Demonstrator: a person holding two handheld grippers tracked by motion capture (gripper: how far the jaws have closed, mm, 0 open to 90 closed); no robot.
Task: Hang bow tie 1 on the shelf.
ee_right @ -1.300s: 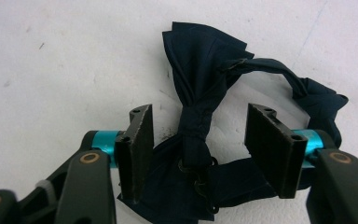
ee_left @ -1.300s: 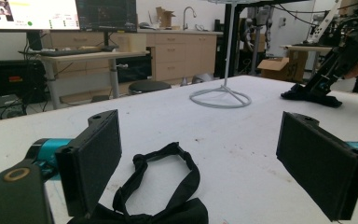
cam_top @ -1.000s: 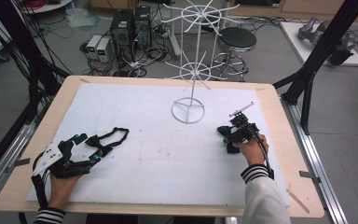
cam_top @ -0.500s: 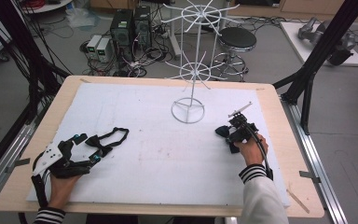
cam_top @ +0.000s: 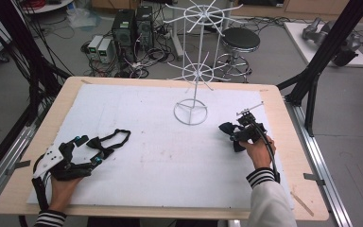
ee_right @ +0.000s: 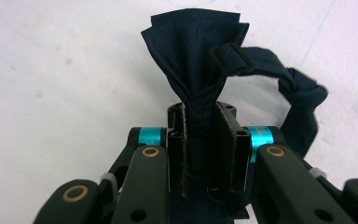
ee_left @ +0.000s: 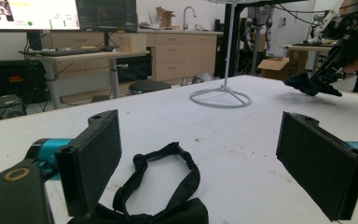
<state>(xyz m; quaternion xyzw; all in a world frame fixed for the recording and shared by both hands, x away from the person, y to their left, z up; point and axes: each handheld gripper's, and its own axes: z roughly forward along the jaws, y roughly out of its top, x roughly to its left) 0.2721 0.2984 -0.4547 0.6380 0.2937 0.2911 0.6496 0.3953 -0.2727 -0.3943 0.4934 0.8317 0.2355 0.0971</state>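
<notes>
At the near left edge of the desk [cam_top: 283, 142], the left hand-held gripper [cam_top: 82, 152] rests on the white covering with its jaws spread wide, nothing pressed between the pads. A black bow tie [ee_left: 165, 186] lies flat in front of it, its knot end reaching in between the open jaws and its strap looping away across the desk; in the left gripper view the pads stand well apart on either side of it without touching it.

On the near right, the right hand-held gripper [ee_right: 205, 149] has just closed and now pinches a dark navy bow tie [ee_right: 196, 51] at its gathered middle. One fan of the fabric spreads out beyond the pads, and the adjustable strap curls off to one side, lying on the white surface. In the high view this bow tie sits at the gripper's tip [cam_top: 236, 132], just right of the desk's centre.

Farther back, a white wire display stand [cam_top: 190, 111] stands upright on its ring base, well apart from both bow ties, with spoked tiers above.
</notes>
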